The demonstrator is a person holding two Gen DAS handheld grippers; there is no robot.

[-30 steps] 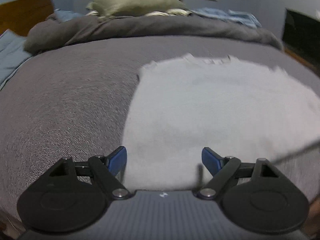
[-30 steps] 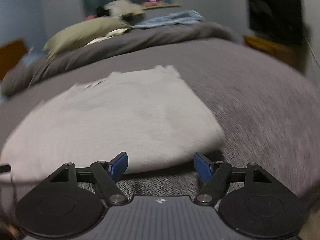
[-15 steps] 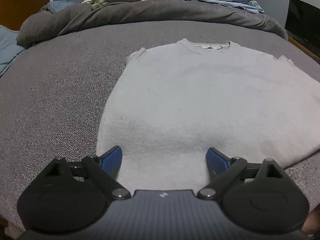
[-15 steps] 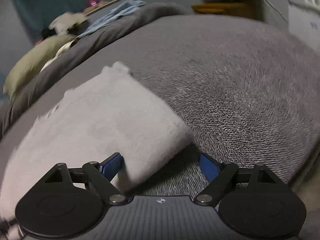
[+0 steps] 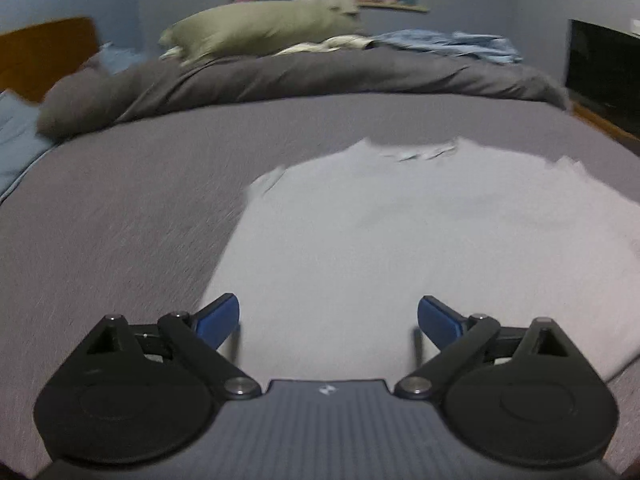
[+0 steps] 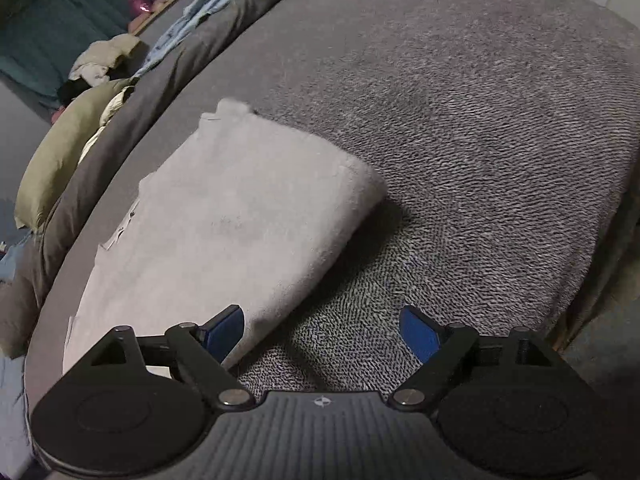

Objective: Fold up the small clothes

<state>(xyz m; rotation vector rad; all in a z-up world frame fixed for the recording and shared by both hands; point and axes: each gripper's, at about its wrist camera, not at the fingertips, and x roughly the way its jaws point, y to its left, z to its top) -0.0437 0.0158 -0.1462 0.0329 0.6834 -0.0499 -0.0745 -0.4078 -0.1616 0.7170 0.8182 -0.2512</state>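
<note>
Lying flat on nubby grey bed cover (image 6: 480, 140), fleecy pale grey sweatshirt (image 5: 400, 240), squared side fold; left claw (image 5: 328, 320) jaws opening over hem, pinching nothing; right claw (image 6: 322, 330) spread at corner

Each gripper, left gripper (image 5: 328, 316) and right gripper (image 6: 322, 328), shows 2 blue fingertip pads on black linkage arms with silver pivot screws, round black discs, and a ribbed grey body bearing a small white mark.

A grey bed (image 5: 120, 216) fills both views, bearing a pale sweater (image 5: 400, 240) mid-frame and a rumpled dark duvet (image 5: 320, 76) along its upper edge.
</note>
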